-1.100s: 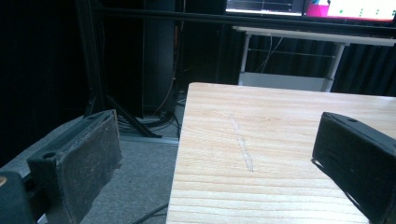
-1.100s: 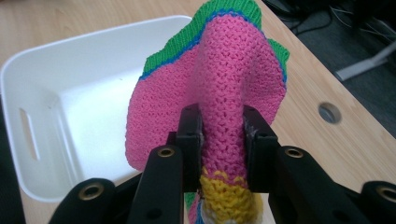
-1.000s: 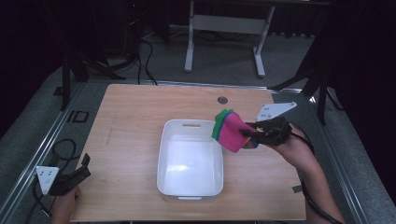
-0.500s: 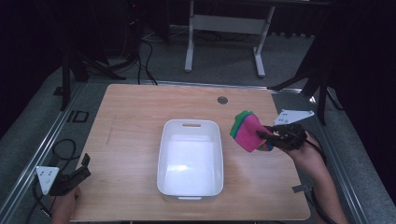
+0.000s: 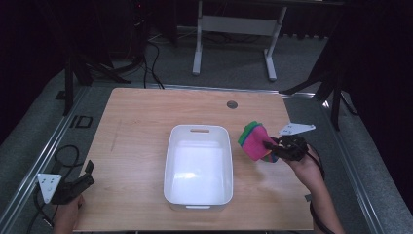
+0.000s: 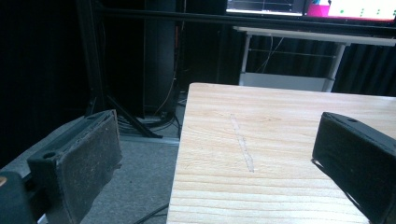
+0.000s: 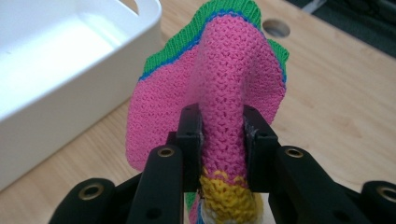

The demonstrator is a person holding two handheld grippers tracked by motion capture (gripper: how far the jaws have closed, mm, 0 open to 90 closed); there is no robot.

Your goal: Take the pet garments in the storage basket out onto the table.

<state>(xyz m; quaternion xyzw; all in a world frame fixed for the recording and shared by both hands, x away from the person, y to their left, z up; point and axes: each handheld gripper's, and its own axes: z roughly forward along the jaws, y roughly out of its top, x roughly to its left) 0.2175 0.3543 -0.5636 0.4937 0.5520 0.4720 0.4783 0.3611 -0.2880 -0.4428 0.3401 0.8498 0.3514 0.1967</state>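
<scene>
A knitted cloth (image 5: 256,141) in pink, green, blue and yellow hangs just above the table, right of the white bin (image 5: 224,146). My right gripper (image 5: 273,148) is shut on it; in the right gripper view the jaws pinch a fold of the knitted cloth (image 7: 219,93) between them, with my right gripper (image 7: 222,140) low in the frame and the white bin (image 7: 140,42) to its left. My left gripper (image 5: 84,176) sits off the table's front left corner, held by a hand. In the left gripper view its jaws stand wide apart with my left gripper (image 6: 219,158) holding nothing.
The wooden table (image 5: 141,122) has a round cable hole (image 5: 232,104) near its far edge. Behind it stand a white desk frame (image 5: 234,29) and black stands (image 5: 73,68). Cables (image 5: 63,156) lie on the grey floor at the left.
My right gripper has carried the knitted cloth rightward and toward the person, away from over the bin's right rim to beside the bin. The left gripper has not moved.
</scene>
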